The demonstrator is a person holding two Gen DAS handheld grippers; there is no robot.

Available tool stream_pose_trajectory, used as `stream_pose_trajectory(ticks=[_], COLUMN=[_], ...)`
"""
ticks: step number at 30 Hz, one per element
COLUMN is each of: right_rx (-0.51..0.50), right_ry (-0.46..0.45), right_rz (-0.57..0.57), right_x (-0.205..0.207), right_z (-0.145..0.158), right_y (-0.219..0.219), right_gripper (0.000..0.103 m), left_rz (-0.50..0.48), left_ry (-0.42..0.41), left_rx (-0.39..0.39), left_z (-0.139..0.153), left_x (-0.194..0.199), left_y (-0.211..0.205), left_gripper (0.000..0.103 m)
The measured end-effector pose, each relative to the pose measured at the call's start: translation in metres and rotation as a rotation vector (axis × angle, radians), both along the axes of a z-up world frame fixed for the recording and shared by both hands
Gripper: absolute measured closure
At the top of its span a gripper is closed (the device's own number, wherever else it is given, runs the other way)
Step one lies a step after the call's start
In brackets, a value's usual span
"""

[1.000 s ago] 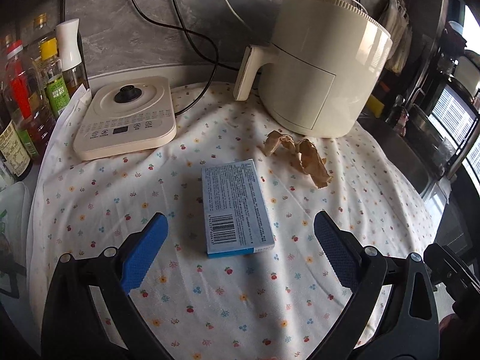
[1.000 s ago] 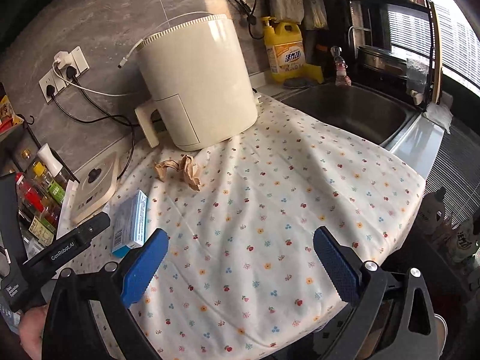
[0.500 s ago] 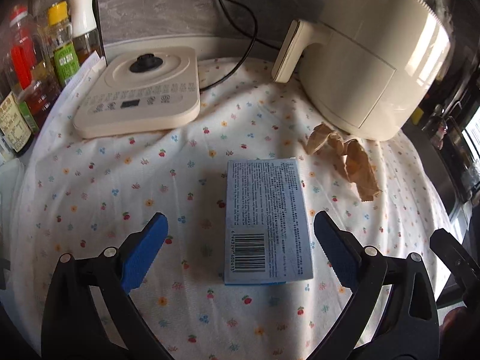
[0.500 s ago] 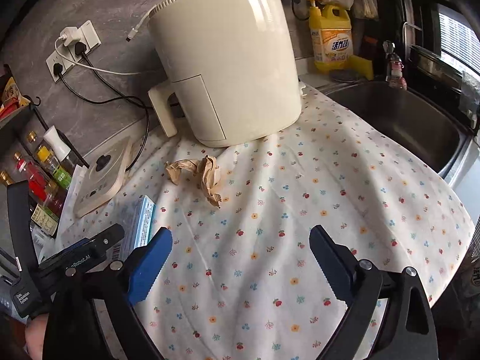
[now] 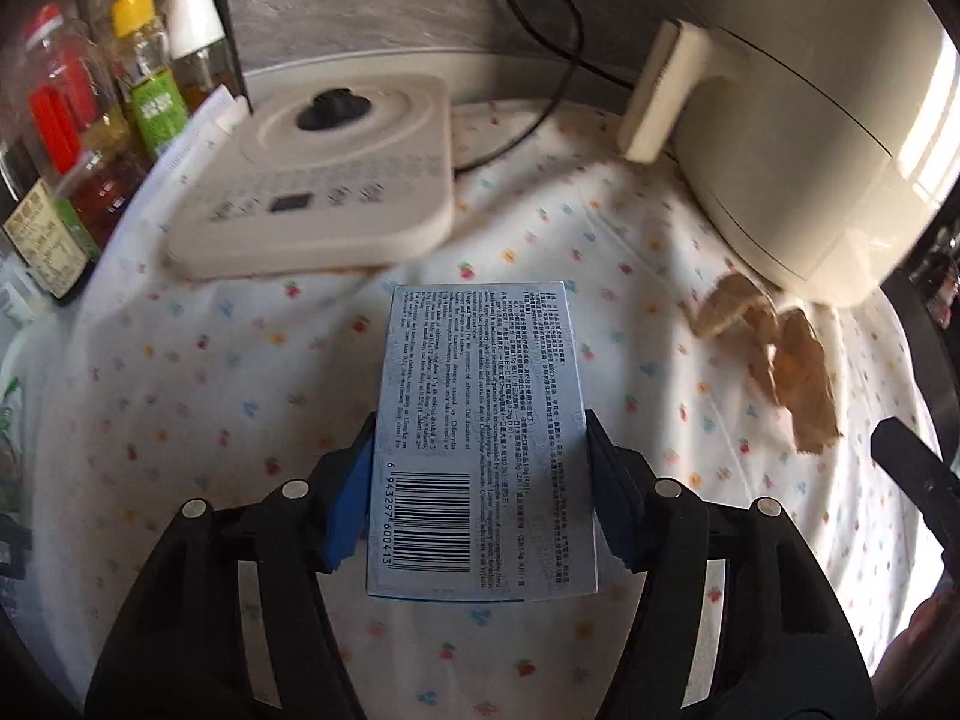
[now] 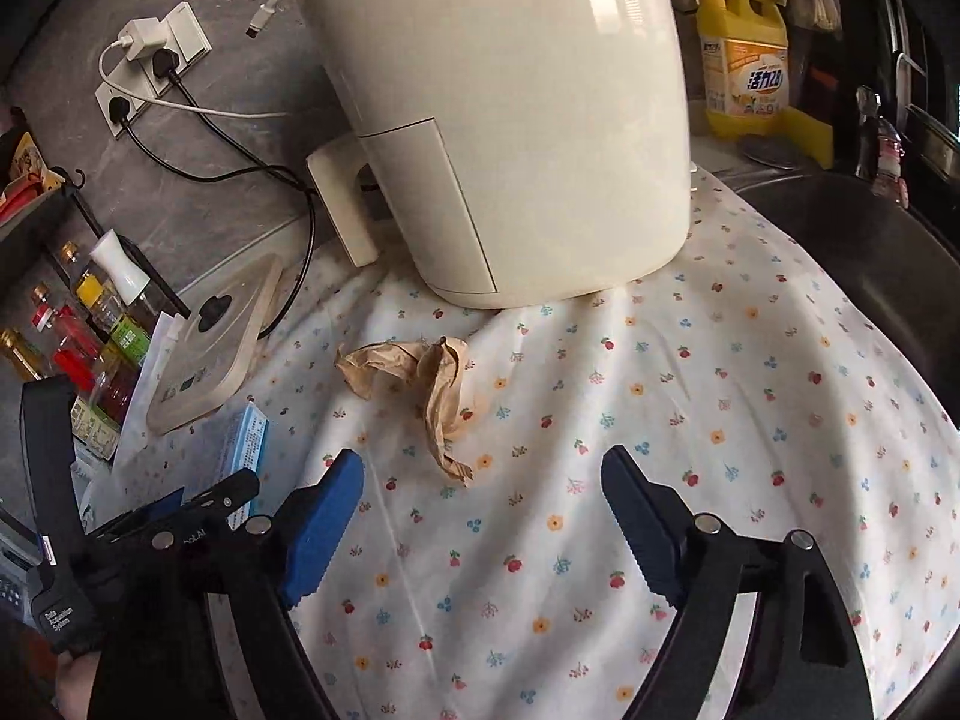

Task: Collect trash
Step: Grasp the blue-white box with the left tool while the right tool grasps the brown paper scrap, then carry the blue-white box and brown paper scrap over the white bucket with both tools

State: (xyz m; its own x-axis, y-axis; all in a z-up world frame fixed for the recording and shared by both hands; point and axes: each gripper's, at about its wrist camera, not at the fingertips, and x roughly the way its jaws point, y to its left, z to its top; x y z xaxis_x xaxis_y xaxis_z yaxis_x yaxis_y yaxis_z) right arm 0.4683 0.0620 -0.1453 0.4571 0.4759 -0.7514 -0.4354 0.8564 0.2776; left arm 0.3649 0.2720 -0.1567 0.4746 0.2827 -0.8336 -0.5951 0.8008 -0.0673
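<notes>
A light blue cardboard box point(image 5: 483, 438) with a barcode lies on the flowered cloth. My left gripper point(image 5: 480, 492) is shut on its near half, one blue pad on each long side. The box also shows at the left of the right wrist view point(image 6: 243, 450), with the left gripper point(image 6: 186, 510) on it. A crumpled brown paper point(image 6: 420, 381) lies on the cloth in front of the air fryer; it also shows at the right in the left wrist view point(image 5: 774, 360). My right gripper point(image 6: 480, 516) is open and empty, just short of the paper.
A cream air fryer point(image 6: 510, 120) stands behind the paper. A flat cream appliance point(image 5: 318, 180) lies at the back left, with sauce bottles point(image 5: 78, 138) beside it. A dark sink point(image 6: 858, 264) and a yellow detergent bottle point(image 6: 747, 78) are at the right. Cables point(image 6: 240, 156) run along the wall.
My left gripper moved forward over the blue box and closed on its sides. My right gripper moved closer to the crumpled paper and stayed open.
</notes>
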Motion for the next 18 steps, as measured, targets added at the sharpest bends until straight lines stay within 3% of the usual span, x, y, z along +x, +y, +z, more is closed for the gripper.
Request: stream_pose_trajectory(ticks=[6,7,9,10,11,13,18], right_rx=[-0.005,-0.015,-0.052,-0.069,-0.073,-0.069,-0.063], right_ry=[0.024,0.025,0.035,0.052,0.058,0.033,0.007], right_rz=[0.048,0.056,0.076,0.089,0.092,0.085,0.053], right_x=[0.012,0.014,0.018,0.020,0.021,0.019,0.010], right_z=[-0.014,-0.017,-0.025,-0.030,-0.032,-0.029,-0.019], right_y=[0.021,0.025,0.032,0.035,0.036,0.034,0.023], right_gripper=[0.031,0.037,0.062,0.084,0.089,0.095,0.097], left_rz=[0.060,0.064,0.066,0.064,0.061,0.051,0.009], left_ry=[-0.006,-0.005,-0.004,-0.004,-0.006,-0.012,-0.035], left_rx=[0.046,0.049,0.052,0.053,0.053,0.055,0.049], left_z=[0.011,0.011,0.010,0.010,0.011,0.012,0.014], left_x=[-0.001,-0.001,0.001,0.002,0.002,0.003,0.002], left_y=[0.017,0.019,0.021,0.022,0.022,0.022,0.014], left_gripper=[0.039,0.039,0.039,0.039,0.039,0.039,0.039])
